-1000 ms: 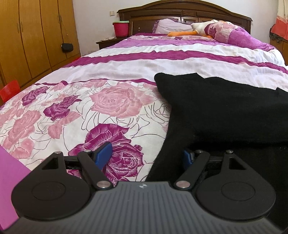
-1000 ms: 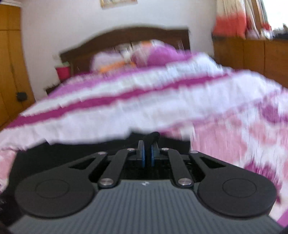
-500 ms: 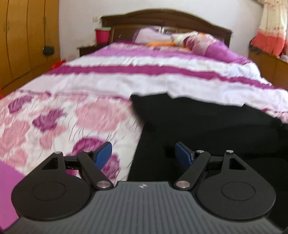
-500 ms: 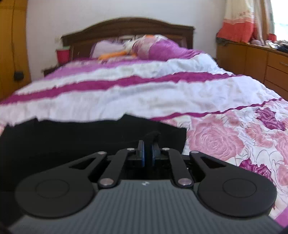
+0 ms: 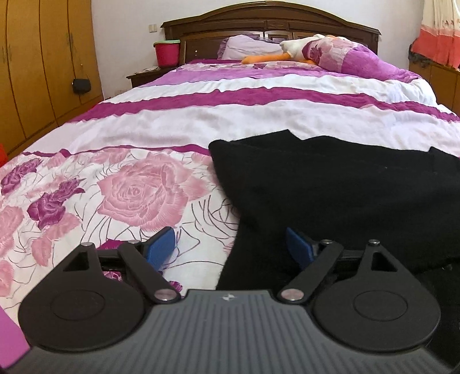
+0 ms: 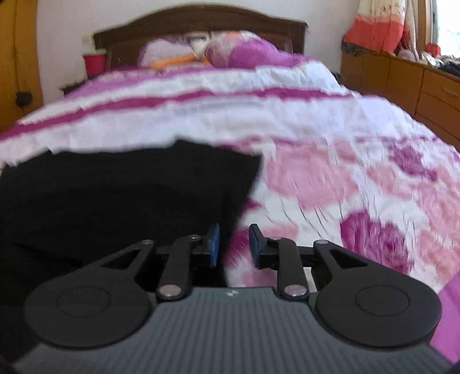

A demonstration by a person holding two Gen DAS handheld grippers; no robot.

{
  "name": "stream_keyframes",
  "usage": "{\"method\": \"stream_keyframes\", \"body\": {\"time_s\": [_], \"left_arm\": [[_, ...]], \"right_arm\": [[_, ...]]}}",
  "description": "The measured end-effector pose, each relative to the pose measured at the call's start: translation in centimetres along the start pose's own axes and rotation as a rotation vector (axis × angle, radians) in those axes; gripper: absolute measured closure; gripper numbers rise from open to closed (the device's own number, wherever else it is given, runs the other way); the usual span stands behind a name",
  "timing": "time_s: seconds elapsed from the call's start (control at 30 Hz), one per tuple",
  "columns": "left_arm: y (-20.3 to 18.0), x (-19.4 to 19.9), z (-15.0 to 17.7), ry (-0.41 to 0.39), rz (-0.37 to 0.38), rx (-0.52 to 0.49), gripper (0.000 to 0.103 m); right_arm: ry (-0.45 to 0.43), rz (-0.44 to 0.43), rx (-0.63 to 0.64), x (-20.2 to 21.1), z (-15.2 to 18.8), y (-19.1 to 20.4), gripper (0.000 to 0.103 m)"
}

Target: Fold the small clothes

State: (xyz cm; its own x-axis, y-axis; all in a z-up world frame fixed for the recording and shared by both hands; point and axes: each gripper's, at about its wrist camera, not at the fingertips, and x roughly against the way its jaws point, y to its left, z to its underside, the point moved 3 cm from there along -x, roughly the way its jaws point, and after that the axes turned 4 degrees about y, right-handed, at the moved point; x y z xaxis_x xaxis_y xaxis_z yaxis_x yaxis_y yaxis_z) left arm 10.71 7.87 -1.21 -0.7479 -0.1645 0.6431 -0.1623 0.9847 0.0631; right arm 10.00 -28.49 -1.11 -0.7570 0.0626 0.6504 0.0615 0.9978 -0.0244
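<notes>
Left wrist view takes in a wide bed (image 5: 201, 120) that fills most of the room, its cover white with purple bands far off and big pink and purple roses near the camera. On the cover lies a black garment (image 5: 330, 187), spread flat on the right half of that view, its left edge running from the far middle down to the near edge between the fingers. In the right wrist view, which is blurred, the same black garment (image 6: 123, 195) fills the left half and its right edge drops toward the gap between that claw's fingers. Behind the bed stands a dark wooden headboard (image 5: 270, 23), with a purple pillow (image 5: 353, 57) and a white and orange soft toy (image 5: 284, 53) at its foot. A yellow wardrobe (image 5: 43, 63) lines the far left wall, and a red bucket (image 5: 166, 53) sits on a small stand beside the headboard. A low wooden dresser (image 6: 408, 83) runs along the right wall under a red and white curtain (image 6: 376, 31). The left gripper (image 5: 230, 247) is released, its jaws spreading wide, with the garment's left edge lying between the blue pads but not pressed. The right gripper (image 6: 232, 244) is also letting go, its jaws opening a little, and the garment's edge lies beside the left pad, not pinched.
</notes>
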Motion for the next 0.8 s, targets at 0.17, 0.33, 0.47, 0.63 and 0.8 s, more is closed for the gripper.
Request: {"method": "stream_keyframes", "body": {"time_s": [0.17, 0.33, 0.47, 0.63, 0.8], "left_arm": [[0.5, 0.9, -0.2, 0.013, 0.016, -0.013, 0.015], [1.2, 4.2, 0.6, 0.036, 0.050, -0.050, 0.015], [2.2, 7.5, 2.3, 0.038, 0.050, -0.079, 0.015], [3.6, 11.3, 5.2, 0.067, 0.073, -0.039, 0.015], [4.2, 14.6, 7.9, 0.082, 0.127, -0.008, 0.015]], "right_arm": [[0.017, -0.019, -0.058, -0.3, 0.1, -1.0, 0.079], [0.028, -0.052, -0.091, 2.2, 0.6, -1.3, 0.078], [0.038, -0.087, -0.098, 4.8, 1.5, -1.9, 0.077], [0.035, -0.159, -0.100, 8.6, 3.6, -1.9, 0.063], [0.034, -0.189, -0.071, 11.7, 6.1, -1.4, 0.063]]}}
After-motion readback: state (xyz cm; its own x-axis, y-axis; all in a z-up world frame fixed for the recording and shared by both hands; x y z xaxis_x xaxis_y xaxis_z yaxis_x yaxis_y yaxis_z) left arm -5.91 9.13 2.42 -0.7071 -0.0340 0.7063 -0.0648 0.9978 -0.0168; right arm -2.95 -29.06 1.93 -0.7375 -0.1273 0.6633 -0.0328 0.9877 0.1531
